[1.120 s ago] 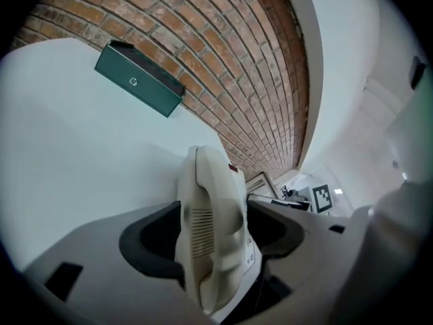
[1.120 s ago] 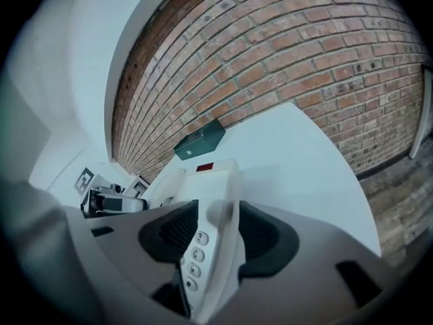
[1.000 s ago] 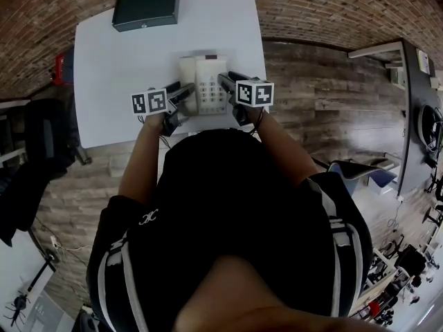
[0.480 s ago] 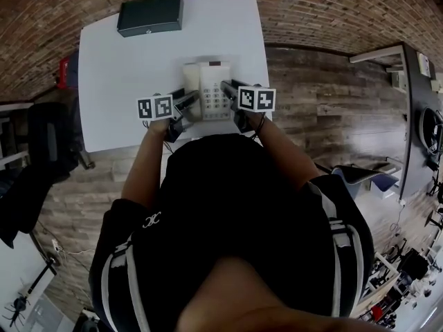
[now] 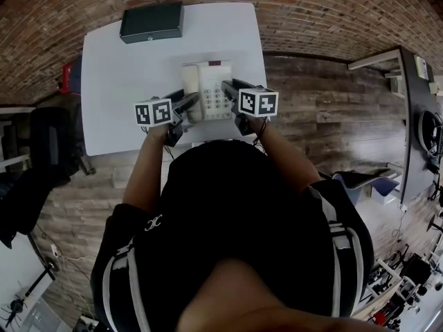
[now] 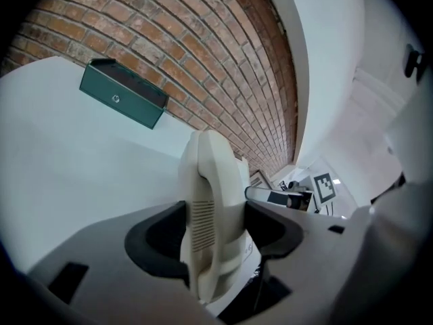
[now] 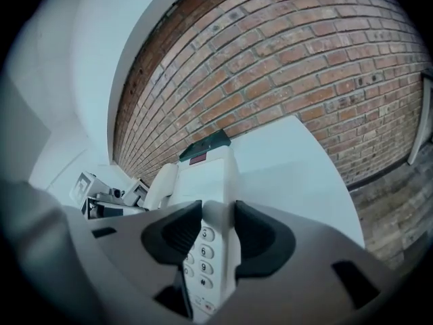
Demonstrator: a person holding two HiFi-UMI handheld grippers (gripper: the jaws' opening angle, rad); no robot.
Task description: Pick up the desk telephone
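Head view: the person's dark top (image 5: 228,220) fills the near field and cuts off the near edge of the surface (image 5: 118,81). Left tool (image 5: 191,102) is clenched on the handset side of the phone (image 5: 210,88). Right tool (image 5: 228,88) takes the keypad edge, pads against it, jaws closing. One tool per side, presumably so the wide body rises level and the handset stays in its cradle. Phone sits between the tools, over the middle of the surface; whether its base has cleared the surface I cannot settle, since the tools hide its underside. Farther off, well apart, a green box (image 5: 151,21) lies at the back edge by the brick wall (image 5: 311,12). Box lettering too small to read.
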